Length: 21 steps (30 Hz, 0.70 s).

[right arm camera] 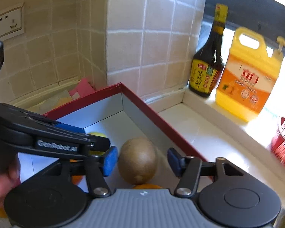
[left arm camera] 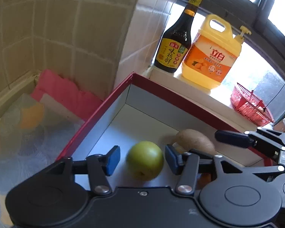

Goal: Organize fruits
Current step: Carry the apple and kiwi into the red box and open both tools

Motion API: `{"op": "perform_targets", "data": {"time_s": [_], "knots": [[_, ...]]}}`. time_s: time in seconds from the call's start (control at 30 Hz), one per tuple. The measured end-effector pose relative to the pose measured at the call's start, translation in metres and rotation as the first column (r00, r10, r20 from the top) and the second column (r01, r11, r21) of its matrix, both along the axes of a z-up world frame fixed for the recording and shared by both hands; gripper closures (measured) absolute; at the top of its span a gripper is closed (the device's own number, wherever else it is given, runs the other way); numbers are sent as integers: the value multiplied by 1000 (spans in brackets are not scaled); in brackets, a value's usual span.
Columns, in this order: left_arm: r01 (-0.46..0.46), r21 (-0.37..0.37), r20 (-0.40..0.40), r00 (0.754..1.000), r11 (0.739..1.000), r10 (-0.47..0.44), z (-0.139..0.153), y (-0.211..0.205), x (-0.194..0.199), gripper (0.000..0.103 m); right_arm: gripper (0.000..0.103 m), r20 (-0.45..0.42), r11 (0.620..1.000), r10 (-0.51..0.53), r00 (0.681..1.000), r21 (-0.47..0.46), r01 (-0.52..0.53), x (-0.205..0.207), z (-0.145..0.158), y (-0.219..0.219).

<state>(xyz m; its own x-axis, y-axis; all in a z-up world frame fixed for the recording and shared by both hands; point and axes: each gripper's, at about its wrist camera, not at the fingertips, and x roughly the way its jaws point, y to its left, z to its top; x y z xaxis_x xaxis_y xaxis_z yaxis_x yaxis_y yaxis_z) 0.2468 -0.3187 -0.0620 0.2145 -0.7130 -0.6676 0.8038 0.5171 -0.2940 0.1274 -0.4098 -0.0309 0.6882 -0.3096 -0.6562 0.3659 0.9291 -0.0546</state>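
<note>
Smooth round green fruit sits loose between the left gripper pads, jaws apart. Fuzzy oval kiwi likewise ungripped in the open right gripper. Both lie in a red-rimmed cardboard box.

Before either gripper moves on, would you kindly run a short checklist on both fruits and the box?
1. Left gripper pads clear of green fruit: ok, gaps on both sides.
2. Right gripper pads clear of kiwi: ok.
3. Both fruits resting on the floor of the red box: ok.
4. Grippers apart from each other: cannot tell, they overlap in view.
5. Orange fruit beneath right gripper: cannot tell, mostly hidden.
</note>
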Motion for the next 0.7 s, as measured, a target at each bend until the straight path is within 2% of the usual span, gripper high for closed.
{"op": "perform_targets", "data": {"time_s": [0.2, 0.43, 0.7], "knots": [[-3, -57, 32, 999, 998, 5, 25, 29, -6, 31, 38, 20, 1000, 15, 1000, 8, -15, -14, 11, -1], [-65, -123, 100, 992, 990, 77, 72, 75, -18, 31, 38, 41, 998, 51, 998, -28, -50, -23, 28, 18], [-151, -192, 209, 959, 970, 190, 127, 148, -47, 30, 38, 89, 993, 113, 990, -56, -108, -40, 56, 48]]}}
